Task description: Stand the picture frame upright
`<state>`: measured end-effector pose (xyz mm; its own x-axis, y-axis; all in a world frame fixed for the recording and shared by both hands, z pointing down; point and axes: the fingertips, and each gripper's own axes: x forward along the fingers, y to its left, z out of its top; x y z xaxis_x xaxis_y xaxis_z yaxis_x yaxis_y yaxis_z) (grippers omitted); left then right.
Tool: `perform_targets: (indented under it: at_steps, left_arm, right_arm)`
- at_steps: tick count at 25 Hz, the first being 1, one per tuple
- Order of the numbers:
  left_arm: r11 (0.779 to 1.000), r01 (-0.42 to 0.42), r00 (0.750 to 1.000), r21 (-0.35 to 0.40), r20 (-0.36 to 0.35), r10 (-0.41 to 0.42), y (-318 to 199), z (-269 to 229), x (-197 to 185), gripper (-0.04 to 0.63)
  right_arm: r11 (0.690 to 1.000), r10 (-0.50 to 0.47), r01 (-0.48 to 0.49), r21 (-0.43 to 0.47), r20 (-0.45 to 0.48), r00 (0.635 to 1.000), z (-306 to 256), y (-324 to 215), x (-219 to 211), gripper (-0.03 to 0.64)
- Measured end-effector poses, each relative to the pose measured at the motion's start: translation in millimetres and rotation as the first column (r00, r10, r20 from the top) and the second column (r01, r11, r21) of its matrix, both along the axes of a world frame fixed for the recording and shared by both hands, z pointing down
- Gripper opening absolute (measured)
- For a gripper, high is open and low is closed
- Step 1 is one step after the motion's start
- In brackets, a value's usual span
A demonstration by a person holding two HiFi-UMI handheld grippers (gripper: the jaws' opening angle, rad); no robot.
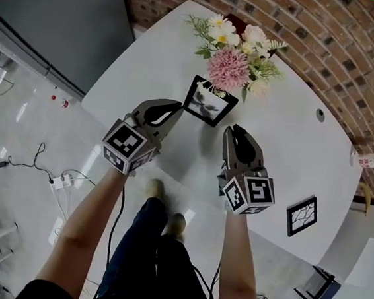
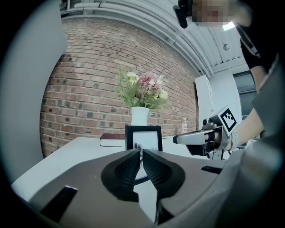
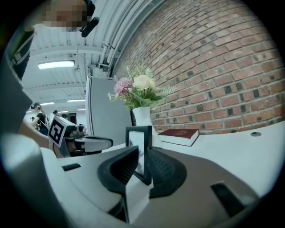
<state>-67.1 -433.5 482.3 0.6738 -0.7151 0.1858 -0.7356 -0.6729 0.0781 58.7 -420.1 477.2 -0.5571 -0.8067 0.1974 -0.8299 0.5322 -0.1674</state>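
Head view puts the picture frame just ahead of and between my two claws, standing upright on the bench, face toward me, width crosswise to both. My left claw, jaws all but together on nothing, is nearer, just beside its left edge; the right claw, jaws slightly apart and empty, sits clear of it. The flowers crowd close behind it; bare bench lies either side.

The desk carries two picture frames, one vase of flowers, one book and one bottle, beside two grippers.
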Motion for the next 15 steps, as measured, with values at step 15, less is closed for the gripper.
perform_targets:
  at_steps: [15]
  left_arm:
    - [0.997, 0.069, 0.996, -0.022, -0.047, -0.07, 73, -13, 14, 0.002]
  right_arm:
    - [0.99, -0.141, 0.142, -0.009, 0.068, 0.988, -19, 69, -16, 0.003]
